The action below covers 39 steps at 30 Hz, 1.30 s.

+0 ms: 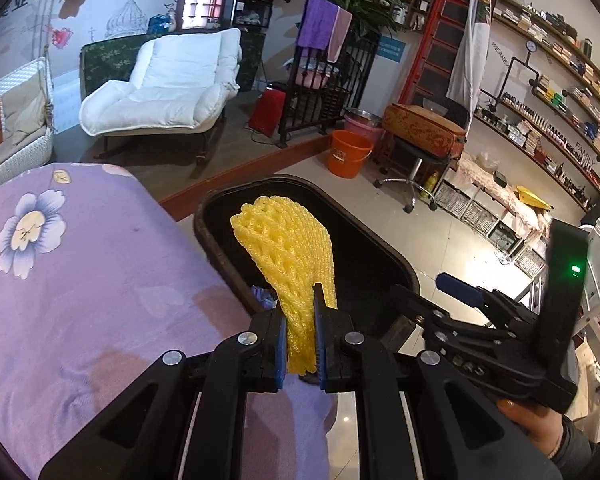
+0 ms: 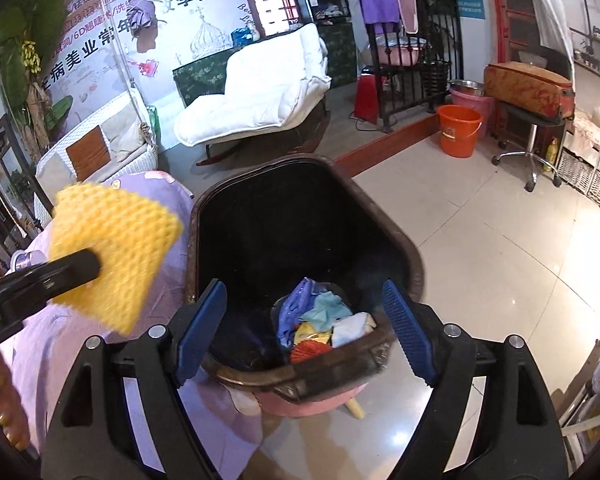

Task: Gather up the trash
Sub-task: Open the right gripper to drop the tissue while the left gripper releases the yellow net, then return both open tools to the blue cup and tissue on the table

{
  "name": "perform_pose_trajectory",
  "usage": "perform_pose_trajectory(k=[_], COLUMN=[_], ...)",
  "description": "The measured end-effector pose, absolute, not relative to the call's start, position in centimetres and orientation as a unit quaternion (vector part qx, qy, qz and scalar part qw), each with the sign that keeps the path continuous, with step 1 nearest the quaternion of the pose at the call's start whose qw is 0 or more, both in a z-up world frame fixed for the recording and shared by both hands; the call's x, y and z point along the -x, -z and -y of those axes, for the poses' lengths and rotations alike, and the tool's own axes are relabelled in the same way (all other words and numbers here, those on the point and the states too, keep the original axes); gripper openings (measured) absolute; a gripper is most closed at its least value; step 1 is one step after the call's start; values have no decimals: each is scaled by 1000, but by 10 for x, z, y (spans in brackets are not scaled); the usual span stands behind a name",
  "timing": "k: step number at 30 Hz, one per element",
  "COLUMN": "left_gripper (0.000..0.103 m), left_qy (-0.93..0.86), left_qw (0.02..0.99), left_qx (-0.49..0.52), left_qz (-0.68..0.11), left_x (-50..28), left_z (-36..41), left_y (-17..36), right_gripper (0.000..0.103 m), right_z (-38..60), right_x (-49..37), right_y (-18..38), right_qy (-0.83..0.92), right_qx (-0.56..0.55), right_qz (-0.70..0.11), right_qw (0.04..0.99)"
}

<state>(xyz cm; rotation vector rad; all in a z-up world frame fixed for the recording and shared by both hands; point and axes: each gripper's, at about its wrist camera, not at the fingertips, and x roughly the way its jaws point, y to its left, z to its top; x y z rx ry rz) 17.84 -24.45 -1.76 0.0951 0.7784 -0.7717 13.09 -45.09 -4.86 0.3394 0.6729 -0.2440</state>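
My left gripper (image 1: 302, 340) is shut on a yellow foam fruit net (image 1: 288, 252) and holds it over the near rim of a dark brown trash bin (image 1: 404, 264). In the right wrist view the net (image 2: 116, 248) hangs at the left, beside the bin (image 2: 204, 216), over the purple cloth. My right gripper (image 2: 306, 328) is open and empty above the bin's near edge. The bin holds several pieces of trash (image 2: 320, 324): blue, teal, white, yellow and red scraps. The right gripper also shows in the left wrist view (image 1: 460, 292), at the right of the bin.
A table with a purple flowered cloth (image 1: 80, 280) stands left of the bin. A pink stool (image 2: 312, 400) sits under the bin. Beyond lie a tiled floor, an orange bucket (image 1: 348, 154), a white rocking chair (image 1: 168, 88), a rolling stool (image 1: 412, 168) and wall shelves (image 1: 560, 120).
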Motion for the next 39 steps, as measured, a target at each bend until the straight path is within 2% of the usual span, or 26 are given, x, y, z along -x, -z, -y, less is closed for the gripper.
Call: perform_pose_trajectory(k=[17, 18, 19, 20, 21, 22, 28, 33, 39], left_gripper=[12, 16, 32, 43, 63, 68, 74, 83, 85], left_qy=[385, 384, 381, 377, 373, 370, 370, 363, 344], left_qw=[822, 820, 819, 818, 819, 823, 827, 847, 865], left_qx=[-91, -96, -101, -106, -109, -108, -97, -92, -89], left_qz=[-410, -414, -417, -421, -422, -418, -412, -377, -355], left_x=[-202, -205, -206, -208, -209, -208, -203, -186, -167], left_z=[317, 321, 321, 322, 323, 323, 311, 290, 256], left_y=[46, 48, 50, 52, 54, 54, 50, 32, 22], right_gripper=[81, 81, 81, 81, 81, 81, 82, 83, 84], right_z=[477, 479, 481, 482, 483, 485, 491, 489, 467], right_x=[-99, -98, -97, -95, -93, -92, -88, -92, -106], right_y=[50, 51, 52, 52, 53, 53, 54, 53, 51], right_qy=[161, 165, 169, 171, 174, 177, 188, 182, 151], right_qx=[-177, -178, -177, -177, -178, -179, -183, -187, -186], right_qz=[-320, -321, -323, -324, -324, -324, -322, -323, -332], right_qw=[917, 915, 914, 914, 913, 912, 909, 910, 912])
